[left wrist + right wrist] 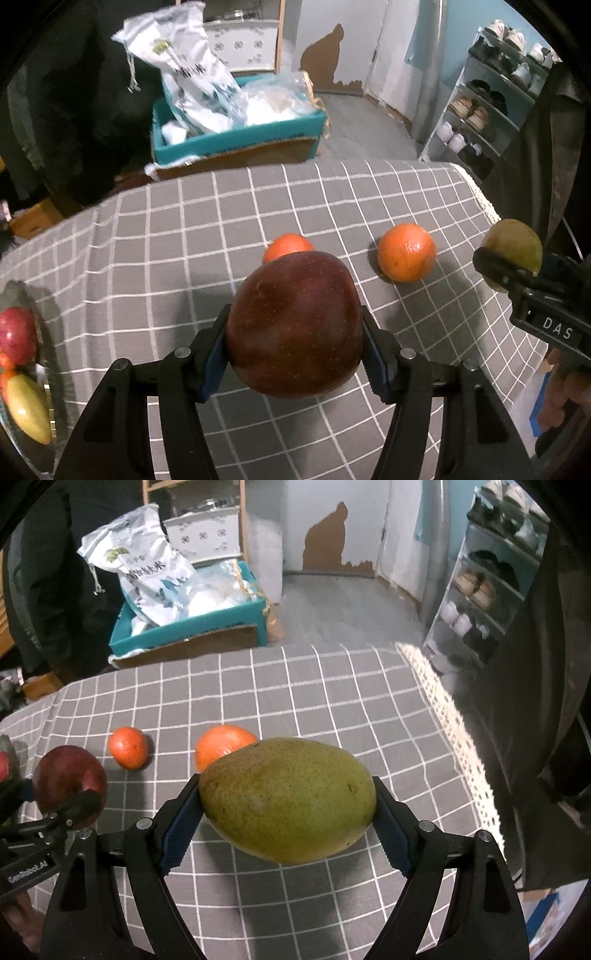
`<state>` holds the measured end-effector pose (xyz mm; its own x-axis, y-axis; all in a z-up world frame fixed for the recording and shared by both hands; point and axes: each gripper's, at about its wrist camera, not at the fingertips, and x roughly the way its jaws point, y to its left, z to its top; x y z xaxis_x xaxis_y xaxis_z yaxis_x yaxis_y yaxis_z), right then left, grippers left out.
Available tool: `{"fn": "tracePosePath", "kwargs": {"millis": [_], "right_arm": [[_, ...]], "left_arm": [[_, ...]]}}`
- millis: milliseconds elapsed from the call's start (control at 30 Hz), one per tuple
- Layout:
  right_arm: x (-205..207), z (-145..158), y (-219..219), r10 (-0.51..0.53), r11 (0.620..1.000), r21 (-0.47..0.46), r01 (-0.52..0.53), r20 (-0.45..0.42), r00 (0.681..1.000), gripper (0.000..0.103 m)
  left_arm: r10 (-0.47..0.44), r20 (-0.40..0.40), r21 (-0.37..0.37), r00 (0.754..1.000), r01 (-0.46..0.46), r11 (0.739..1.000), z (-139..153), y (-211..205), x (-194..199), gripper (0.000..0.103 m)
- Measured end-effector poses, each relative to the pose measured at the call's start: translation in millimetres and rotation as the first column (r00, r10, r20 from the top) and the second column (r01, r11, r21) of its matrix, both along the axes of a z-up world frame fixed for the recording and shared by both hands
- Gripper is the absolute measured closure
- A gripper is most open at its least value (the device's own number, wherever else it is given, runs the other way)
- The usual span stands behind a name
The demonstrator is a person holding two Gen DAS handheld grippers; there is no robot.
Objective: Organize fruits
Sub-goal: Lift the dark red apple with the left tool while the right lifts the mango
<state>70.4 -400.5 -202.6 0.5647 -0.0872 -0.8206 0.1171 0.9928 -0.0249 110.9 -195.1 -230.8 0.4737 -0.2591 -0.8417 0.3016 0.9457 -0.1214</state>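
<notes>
My left gripper (295,332) is shut on a dark red apple (295,325) and holds it above the grey checked tablecloth (184,240). My right gripper (288,805) is shut on a green mango (288,797), also held above the cloth. The mango shows at the right edge of the left wrist view (517,243), the apple at the left of the right wrist view (68,775). Two oranges lie on the cloth: a small one (288,245) (127,751) partly behind the apple, and a bigger one (406,253) (221,744) partly behind the mango.
A glass bowl (22,295) at the far left holds a red apple (16,334), a yellow fruit (27,411) and others. Beyond the table's far edge stands a teal box (236,136) with bags. A shoe rack (491,92) is at the right.
</notes>
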Motion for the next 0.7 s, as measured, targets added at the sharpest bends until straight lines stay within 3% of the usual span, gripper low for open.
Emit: {"fn": "tracePosePath", "kwargs": {"millis": [700], "right_arm": [[-19.6, 68.9, 41.4, 0.090, 0.996, -0.022, -0.088, 0.145, 0.985, 0.019]], "left_arm": [[0.064, 0.174, -0.012, 0.983, -0.062, 0.998, 76.2, 49.5, -35.1, 0.039]]}}
